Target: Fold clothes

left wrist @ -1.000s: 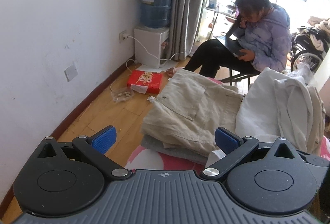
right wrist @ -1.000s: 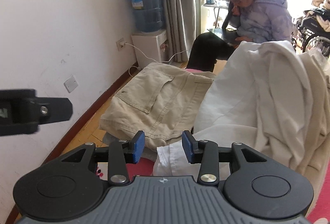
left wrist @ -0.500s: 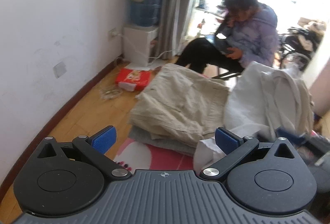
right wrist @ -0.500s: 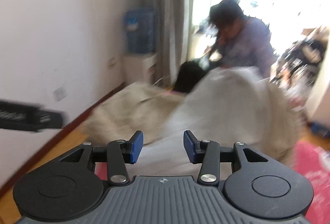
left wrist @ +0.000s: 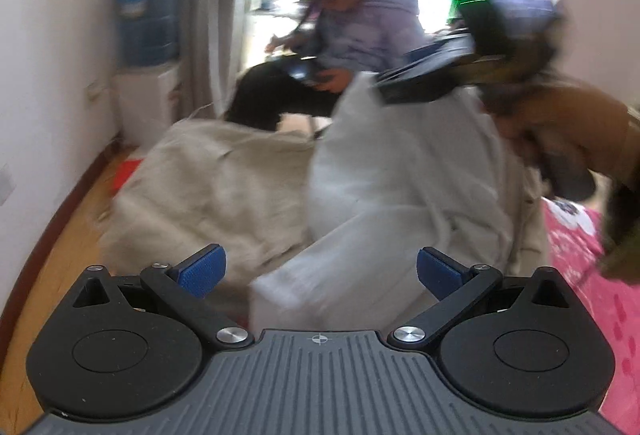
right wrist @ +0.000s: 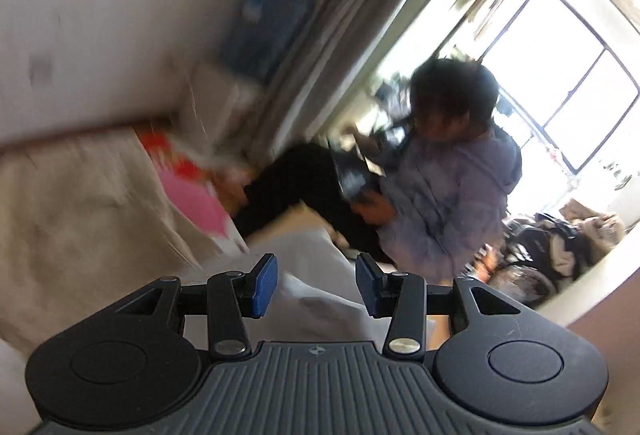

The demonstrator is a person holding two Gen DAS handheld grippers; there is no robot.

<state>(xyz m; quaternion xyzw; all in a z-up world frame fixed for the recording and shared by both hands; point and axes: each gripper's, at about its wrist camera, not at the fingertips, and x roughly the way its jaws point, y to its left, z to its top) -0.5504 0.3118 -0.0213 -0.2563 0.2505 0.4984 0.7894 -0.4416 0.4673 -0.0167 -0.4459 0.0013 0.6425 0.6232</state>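
A heaped white garment (left wrist: 404,195) lies just ahead of my left gripper (left wrist: 320,271), which is open wide with a white corner showing low between its blue pads. Folded beige trousers (left wrist: 208,191) rest to the left of the heap. My right gripper (left wrist: 404,83) hovers over the top of the heap, held by a hand in a brown sleeve (left wrist: 572,131). In the tilted right wrist view, the right gripper (right wrist: 316,285) is open above the white garment (right wrist: 312,255), gripping nothing. The beige trousers (right wrist: 72,219) lie at its left. Both views are blurred.
A person (left wrist: 360,35) sits on a chair just beyond the clothes, holding a device. A water dispenser (left wrist: 146,19) stands by the left wall. Wooden floor (left wrist: 60,255) runs along the wall. A pink patterned mat (left wrist: 580,247) lies under and right of the clothes.
My left gripper has dropped closer to the white heap. The right gripper has swung across and rolled, tilting its view, and now appears at the upper right of the left wrist view.
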